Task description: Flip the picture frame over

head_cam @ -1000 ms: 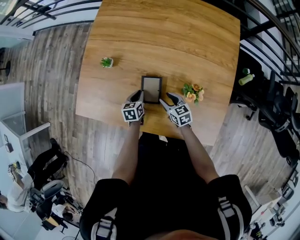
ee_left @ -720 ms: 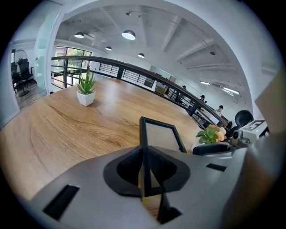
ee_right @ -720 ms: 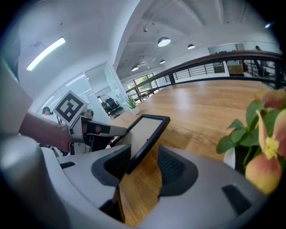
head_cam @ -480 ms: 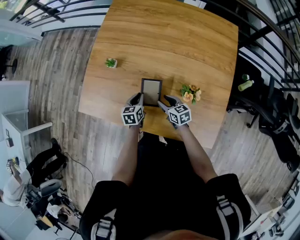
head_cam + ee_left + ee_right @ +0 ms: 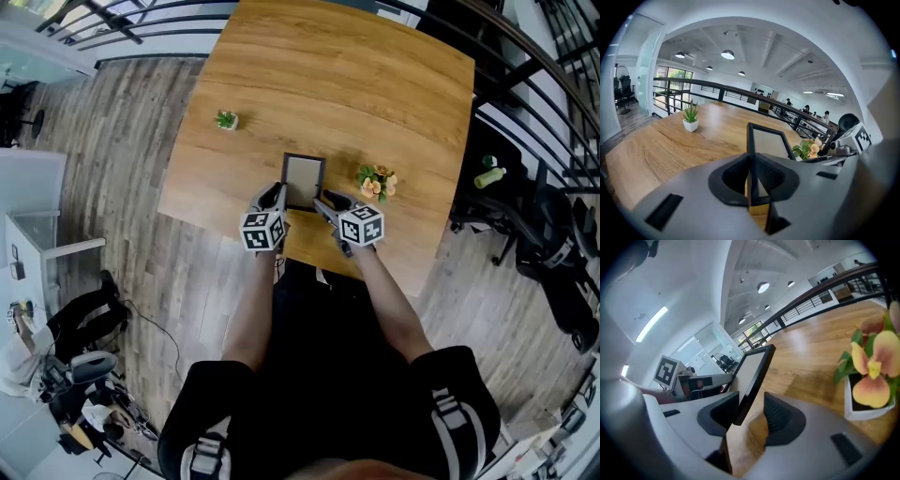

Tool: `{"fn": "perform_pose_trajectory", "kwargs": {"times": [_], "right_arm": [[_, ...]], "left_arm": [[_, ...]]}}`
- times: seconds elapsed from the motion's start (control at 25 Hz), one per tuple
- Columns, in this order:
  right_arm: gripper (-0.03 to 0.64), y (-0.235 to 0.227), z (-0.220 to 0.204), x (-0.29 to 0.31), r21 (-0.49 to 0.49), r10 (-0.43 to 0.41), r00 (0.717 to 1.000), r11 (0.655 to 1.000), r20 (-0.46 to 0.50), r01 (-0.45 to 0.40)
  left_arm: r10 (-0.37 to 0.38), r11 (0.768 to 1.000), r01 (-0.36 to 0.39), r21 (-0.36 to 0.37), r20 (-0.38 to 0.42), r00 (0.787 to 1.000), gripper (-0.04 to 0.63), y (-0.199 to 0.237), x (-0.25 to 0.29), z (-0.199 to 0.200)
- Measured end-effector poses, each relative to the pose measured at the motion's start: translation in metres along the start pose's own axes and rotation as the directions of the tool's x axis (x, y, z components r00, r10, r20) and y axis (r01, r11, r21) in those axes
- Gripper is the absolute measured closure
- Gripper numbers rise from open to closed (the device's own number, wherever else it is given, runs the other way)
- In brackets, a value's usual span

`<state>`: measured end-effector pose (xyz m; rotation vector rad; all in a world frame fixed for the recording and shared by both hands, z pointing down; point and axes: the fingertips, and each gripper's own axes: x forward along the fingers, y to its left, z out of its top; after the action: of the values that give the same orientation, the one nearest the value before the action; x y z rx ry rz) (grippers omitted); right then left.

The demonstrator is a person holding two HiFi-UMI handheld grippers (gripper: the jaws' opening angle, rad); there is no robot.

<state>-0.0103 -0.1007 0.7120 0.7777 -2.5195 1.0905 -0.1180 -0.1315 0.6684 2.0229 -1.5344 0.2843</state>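
A person stands at a light wooden table (image 5: 375, 84) and holds a small rectangular picture frame with a thin black border and a pale grey panel (image 5: 303, 178) between two handheld grippers, close to the table's near edge. The frame looks raised off the wood at its near end, its panel tilted rather than lying flat. The left gripper (image 5: 751, 178) is clamped tight on the frame's left border near the bottom corner, the thin edge running straight out between its dark ribbed pads. This pinch appears to carry the frame. The right gripper (image 5: 750, 414) reaches in from the other side. The right border stands between its jaws and leans on one pad, while a strip of wood shows before the other pad. These jaws have just been closing but do not clasp the frame yet. Holding both side edges likely gives a line to turn the frame about and keeps the pads off the panel. A white pot of peach and orange flowers (image 5: 377, 181) sits just right of the frame, so the turn has little room there. A small spiky green plant in a white pot (image 5: 226, 120) stands well apart to the left.
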Motion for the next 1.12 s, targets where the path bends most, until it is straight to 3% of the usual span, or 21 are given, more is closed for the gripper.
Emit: {"fn": "perform_pose_trajectory", "kwargs": {"times": [0.12, 0.32, 0.6, 1.12], "right_arm": [[0.443, 0.006, 0.0, -0.007, 0.007, 0.031, 1.0, 1.0, 0.005, -0.031], [0.456, 0.022, 0.001, -0.018, 0.06, 0.153, 0.987, 0.986, 0.043, -0.155], [0.47, 0.014, -0.002, -0.026, 0.093, 0.163, 0.986, 0.982, 0.046, -0.167], [0.523, 0.024, 0.007, -0.04, 0.177, 0.251, 0.963, 0.948, 0.096, -0.264]], "left_arm": [[-0.004, 1.0, 0.004, 0.007, 0.015, 1.0, 0.535, -0.008, -0.008, 0.001], [0.003, 1.0, -0.003, -0.009, 0.046, 0.999, 0.535, -0.017, -0.017, -0.001], [-0.012, 1.0, 0.011, 0.022, 0.056, 0.998, 0.535, -0.035, -0.023, -0.004], [0.0, 0.999, -0.002, 0.033, 0.066, 0.998, 0.535, -0.041, -0.029, 0.0]]}}
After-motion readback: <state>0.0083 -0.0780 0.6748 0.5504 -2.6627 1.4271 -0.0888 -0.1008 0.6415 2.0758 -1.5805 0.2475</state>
